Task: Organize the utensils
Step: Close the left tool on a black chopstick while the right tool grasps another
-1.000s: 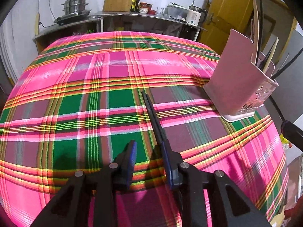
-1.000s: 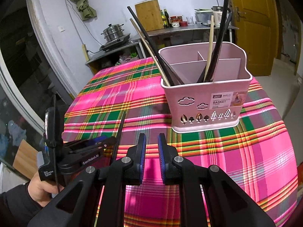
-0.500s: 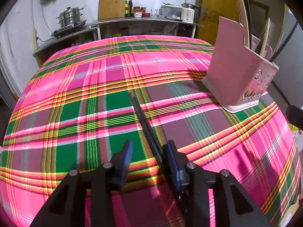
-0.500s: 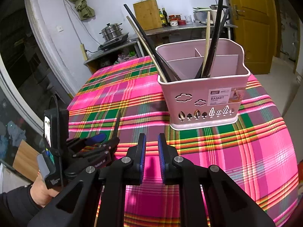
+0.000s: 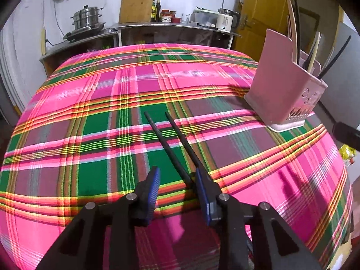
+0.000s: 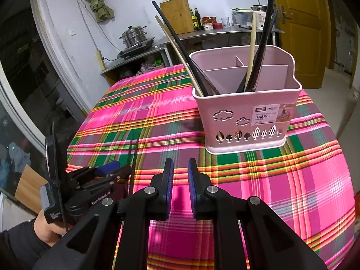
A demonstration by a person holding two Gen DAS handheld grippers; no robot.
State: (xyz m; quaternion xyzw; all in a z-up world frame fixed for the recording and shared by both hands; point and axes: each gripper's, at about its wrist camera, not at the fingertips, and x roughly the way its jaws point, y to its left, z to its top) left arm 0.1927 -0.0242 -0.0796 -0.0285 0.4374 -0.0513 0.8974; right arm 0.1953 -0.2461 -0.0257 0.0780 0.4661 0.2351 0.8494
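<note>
Underneath everything, a pink-and-green plaid tablecloth (image 5: 90,123), flat and taut-looking. On its far right side, upright, a pink utensil basket (image 6: 236,112) with dividers; several black and pale sticks (image 6: 262,45) already standing in its front compartments, leaning outwards.

Low over the near edge, the left gripper (image 5: 177,172), carried by a person's hand (image 6: 48,231). Jaws just been opening, now fairly wide. Between them, a pair of black chopsticks (image 5: 167,144) lying on the cloth, well apart from the basket: near ends together against the right-hand pad, far tips splayed in a narrow V. No squeeze from both pads, so not held.

Beside it, facing the basket, the right gripper (image 6: 180,164): only a narrow gap between the pads, nothing in it.

Judged step: regrasping the pair before carrying it to the basket.

Risks from here:
- Closing on the splayed pair likely to catch one stick only, or to scissor the tips further apart.
- Thin round sticks against one pad: apt to roll or slip out during the lift.
- Crossed tips at the basket: likely to foul the rim, a divider or the leaning sticks.
- Pads pressed too low: cloth pinched and dragged.
</note>
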